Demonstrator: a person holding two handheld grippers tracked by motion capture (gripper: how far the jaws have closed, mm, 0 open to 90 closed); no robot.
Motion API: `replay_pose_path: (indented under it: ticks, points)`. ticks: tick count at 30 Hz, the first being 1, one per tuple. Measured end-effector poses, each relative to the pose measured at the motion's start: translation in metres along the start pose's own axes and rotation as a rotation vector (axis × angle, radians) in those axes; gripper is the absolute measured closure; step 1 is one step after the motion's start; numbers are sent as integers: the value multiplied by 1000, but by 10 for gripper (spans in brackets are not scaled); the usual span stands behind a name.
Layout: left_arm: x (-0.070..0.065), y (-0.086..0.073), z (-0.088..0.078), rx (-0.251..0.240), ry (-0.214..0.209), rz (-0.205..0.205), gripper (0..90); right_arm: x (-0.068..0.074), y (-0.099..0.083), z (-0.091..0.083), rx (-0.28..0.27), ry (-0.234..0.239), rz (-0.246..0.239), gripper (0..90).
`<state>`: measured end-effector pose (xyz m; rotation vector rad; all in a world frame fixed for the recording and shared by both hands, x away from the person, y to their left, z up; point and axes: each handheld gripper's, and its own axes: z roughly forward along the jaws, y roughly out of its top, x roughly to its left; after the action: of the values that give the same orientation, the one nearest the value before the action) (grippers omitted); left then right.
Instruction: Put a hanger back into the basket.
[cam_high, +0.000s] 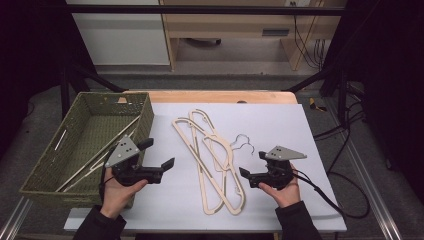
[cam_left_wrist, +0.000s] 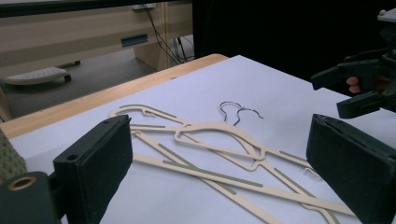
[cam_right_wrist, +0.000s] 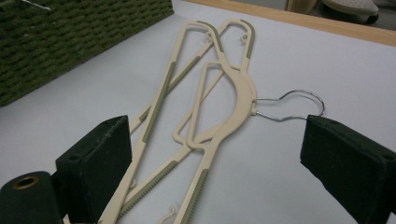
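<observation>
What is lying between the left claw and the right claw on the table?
In the high view, the cream hangers lie between the left claw and the right claw.

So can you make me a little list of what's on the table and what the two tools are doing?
surface: white sheet over a wooden table
middle: two cream plastic coat hangers with wire hooks, overlapping
left side: green woven basket with another cream hanger inside
left tool: open, holding nothing, beside the basket
right tool: open, holding nothing, aimed at the hangers' hooks
</observation>
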<state>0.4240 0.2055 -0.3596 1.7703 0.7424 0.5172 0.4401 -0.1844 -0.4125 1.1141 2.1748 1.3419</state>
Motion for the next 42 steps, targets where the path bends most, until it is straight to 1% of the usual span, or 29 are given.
replay_pose_path:
  ticks: [2,3,4,5,7,8,11,12,14,15,17,18,19,21,22,23,24,25,26,27,28,30,31,32,35,36,40,41,42]
  points:
    - [-2,-4,4,-1,-10,1,74,0,-2,6,17,-9,-8,103]
    - [-2,-6,6,20,-10,14,72,0,-3,8,25,-13,-6,106]
    - [-3,-8,7,23,-2,21,72,1,-4,12,38,-21,-3,110]
    - [-3,-9,7,19,1,16,72,1,-6,16,54,-24,-5,116]
    - [-1,-10,6,18,-13,0,74,2,-9,24,85,-30,3,144]
    - [-1,-11,6,9,-12,-7,74,1,-10,28,98,-30,0,155]
    - [-1,-11,7,16,-13,-3,74,3,-16,42,158,-37,8,198]
    - [-2,-12,7,20,-17,3,75,3,-18,44,169,-39,8,209]
    - [-3,-12,9,20,-21,7,73,4,-20,51,196,-42,3,251]
    - [-4,-13,10,22,-22,7,73,4,-21,53,208,-34,-5,269]
    - [-4,-13,10,26,-24,9,73,5,-22,58,224,-40,-3,306]
    - [-4,-13,10,25,-20,11,72,6,-23,60,238,-40,8,329]
    - [-4,-13,10,25,-20,10,72,6,-23,62,242,-35,-3,356]
    - [-3,-13,9,25,-22,8,72,7,-24,65,261,-37,-4,395]
    - [-3,-13,10,22,-22,7,72,9,-24,68,275,-44,15,422]
    - [-3,-13,10,27,-22,11,72,10,-24,69,286,-39,19,448]
    - [-3,-14,10,29,-24,7,72,10,-26,71,295,-33,-3,498]
    - [-4,-14,11,31,-24,8,72,10,-26,71,295,-33,-3,498]
    - [-4,-15,11,41,-26,14,73,12,-25,72,314,-36,23,526]
    - [-4,-15,12,42,-27,14,72,12,-26,73,319,-28,27,546]
    - [-4,-15,12,43,-28,13,72,12,-26,73,324,-32,13,571]
    - [-5,-16,14,47,-28,13,73,12,-27,74,345,-25,15,618]
    - [-5,-16,14,49,-28,11,73,14,-26,74,357,-27,43,639]
    - [-5,-17,15,50,-28,10,73,14,-27,74,360,-28,30,657]
    - [-5,-17,16,54,-30,14,74,16,-26,73,381,-40,47,712]
    - [-6,-17,16,55,-32,11,74,15,-26,73,386,-42,42,724]
    - [-6,-18,18,61,-31,13,74,13,-24,74,395,-51,98,747]
    - [-5,-18,18,63,-31,12,74,13,-23,74,404,-53,128,753]
    - [-5,-18,18,65,-31,11,74,12,-23,75,405,-56,135,761]
